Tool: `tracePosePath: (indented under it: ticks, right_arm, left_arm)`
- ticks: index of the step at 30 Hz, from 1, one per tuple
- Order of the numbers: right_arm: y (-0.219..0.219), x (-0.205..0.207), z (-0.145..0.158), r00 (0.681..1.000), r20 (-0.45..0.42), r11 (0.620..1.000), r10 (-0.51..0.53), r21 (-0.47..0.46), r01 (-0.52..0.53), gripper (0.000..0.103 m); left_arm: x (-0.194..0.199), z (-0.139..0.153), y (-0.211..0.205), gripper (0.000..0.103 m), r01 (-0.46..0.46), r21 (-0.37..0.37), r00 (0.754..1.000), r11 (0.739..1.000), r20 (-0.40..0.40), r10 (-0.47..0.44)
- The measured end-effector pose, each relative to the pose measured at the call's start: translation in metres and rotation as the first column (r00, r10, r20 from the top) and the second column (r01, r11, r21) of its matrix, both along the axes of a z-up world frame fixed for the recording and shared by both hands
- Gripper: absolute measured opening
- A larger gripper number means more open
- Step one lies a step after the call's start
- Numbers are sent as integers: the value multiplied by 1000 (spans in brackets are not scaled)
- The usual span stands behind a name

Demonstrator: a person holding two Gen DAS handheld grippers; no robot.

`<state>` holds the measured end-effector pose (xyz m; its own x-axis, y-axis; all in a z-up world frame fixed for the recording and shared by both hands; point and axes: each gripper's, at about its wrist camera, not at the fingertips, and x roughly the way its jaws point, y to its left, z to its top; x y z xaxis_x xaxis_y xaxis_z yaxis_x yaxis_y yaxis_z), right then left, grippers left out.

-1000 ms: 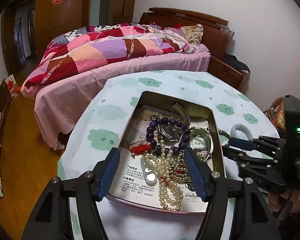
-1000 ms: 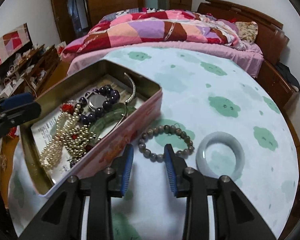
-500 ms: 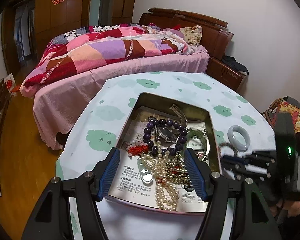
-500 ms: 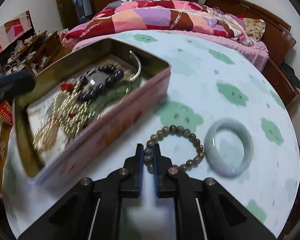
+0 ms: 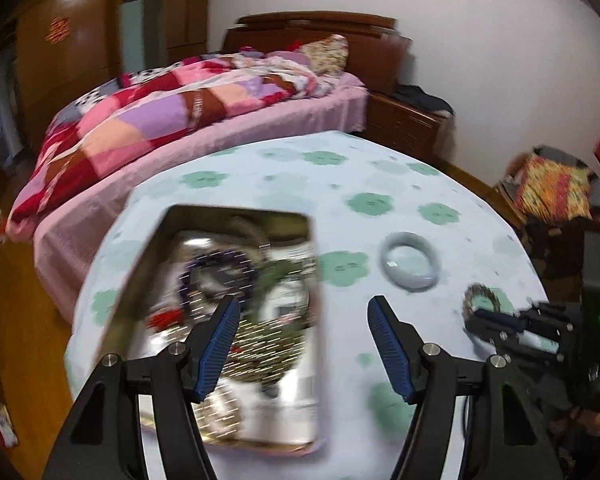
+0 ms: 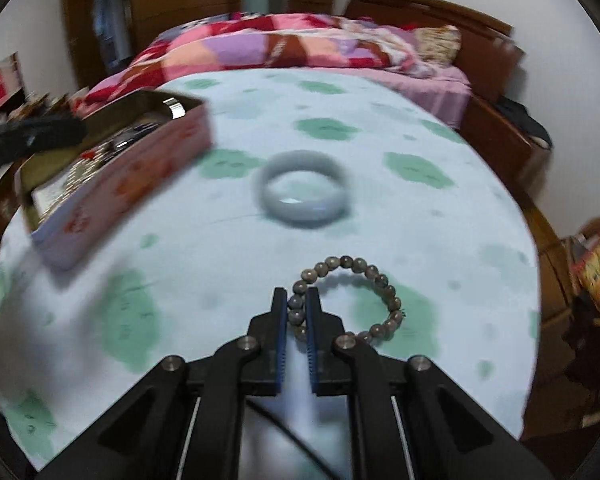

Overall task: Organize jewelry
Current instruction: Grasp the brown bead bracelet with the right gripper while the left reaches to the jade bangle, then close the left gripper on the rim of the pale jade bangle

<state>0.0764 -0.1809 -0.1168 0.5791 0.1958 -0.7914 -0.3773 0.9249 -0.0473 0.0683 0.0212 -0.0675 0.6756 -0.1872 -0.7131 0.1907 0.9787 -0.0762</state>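
Note:
My right gripper (image 6: 297,300) is shut on the grey-brown bead bracelet (image 6: 364,296), whose loop hangs out to the right over the cloth; the same gripper (image 5: 476,320) and bracelet (image 5: 482,300) show at the right of the left wrist view. A pale jade bangle (image 6: 302,196) (image 5: 410,266) lies flat on the table beyond. The open tin box (image 5: 236,300) (image 6: 112,184) holds pearls, a purple bead bracelet, a green bangle and other pieces, all blurred. My left gripper (image 5: 302,322) is open, empty, over the box's right edge.
The round table (image 6: 440,208) wears a pale cloth with green flower prints. A bed with a patchwork quilt (image 5: 172,120) stands behind it, wooden wardrobes beyond. A colourful bag (image 5: 552,188) sits at the right, past the table's edge.
The right gripper closed on the bead bracelet and carried it away from the box, toward the right. The left gripper swung right, so the box now sits left in its view.

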Motion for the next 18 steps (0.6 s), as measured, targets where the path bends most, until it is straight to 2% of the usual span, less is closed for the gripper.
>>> tracePosePath:
  ticks: [5, 15, 16, 18]
  right_arm:
    - [-18, 24, 0, 997, 19, 997, -71, 17, 71, 11]
    - [-33, 32, -6, 992, 34, 991, -125, 57, 123, 11]
    - [-34, 32, -6, 992, 34, 990, -126, 63, 123, 11]
    - [-37, 30, -7, 992, 30, 990, -125, 75, 123, 11]
  left_arm:
    - [17, -3, -46, 67, 68, 85, 998, 994, -1, -68]
    - [63, -30, -93, 66, 108, 115, 990, 987, -105, -96]
    - [66, -33, -94, 65, 106, 115, 989, 988, -115, -93]
    - [74, -41, -98, 51, 110, 120, 985, 987, -144, -92]
